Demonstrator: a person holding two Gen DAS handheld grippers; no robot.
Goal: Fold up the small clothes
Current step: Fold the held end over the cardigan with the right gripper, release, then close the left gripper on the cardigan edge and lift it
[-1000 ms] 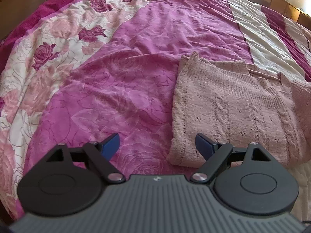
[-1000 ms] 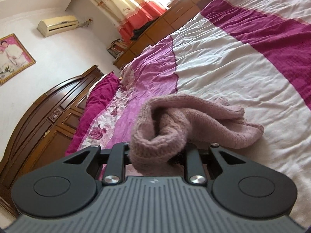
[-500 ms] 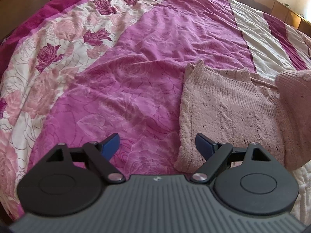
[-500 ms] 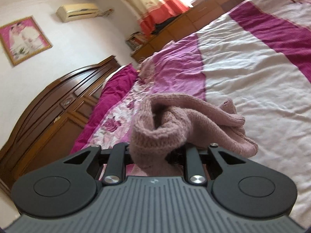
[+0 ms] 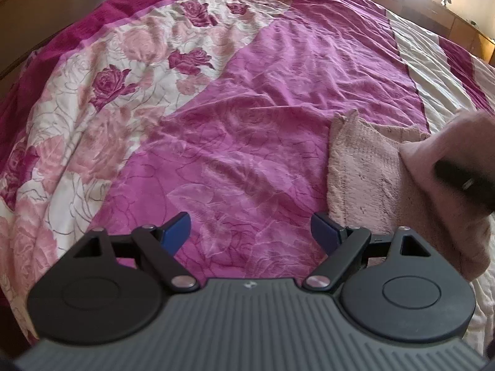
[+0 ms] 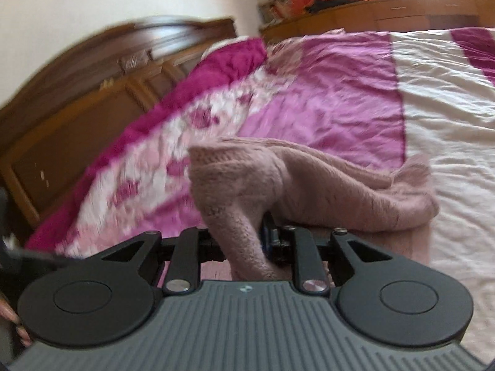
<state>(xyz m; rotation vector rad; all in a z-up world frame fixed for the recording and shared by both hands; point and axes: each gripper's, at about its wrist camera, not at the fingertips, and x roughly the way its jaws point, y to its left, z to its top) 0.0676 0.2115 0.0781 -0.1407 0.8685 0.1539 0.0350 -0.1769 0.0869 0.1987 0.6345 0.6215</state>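
Note:
A small pink knitted sweater lies on the bed at the right of the left wrist view. My left gripper is open and empty, hovering over the purple bedspread just left of the sweater's edge. My right gripper is shut on a bunched sleeve of the sweater and holds it lifted. The lifted fold and part of the right gripper show at the right edge of the left wrist view, over the sweater's body. The right fingertips are hidden by the knit.
The bedspread has purple, rose-patterned and white stripes. A dark wooden headboard stands at the left, with a low wooden cabinet and red curtains behind the bed.
My right gripper has carried the sleeve leftward over the sweater's body, swinging toward the headboard. My left gripper has drifted left, away from the sweater's edge.

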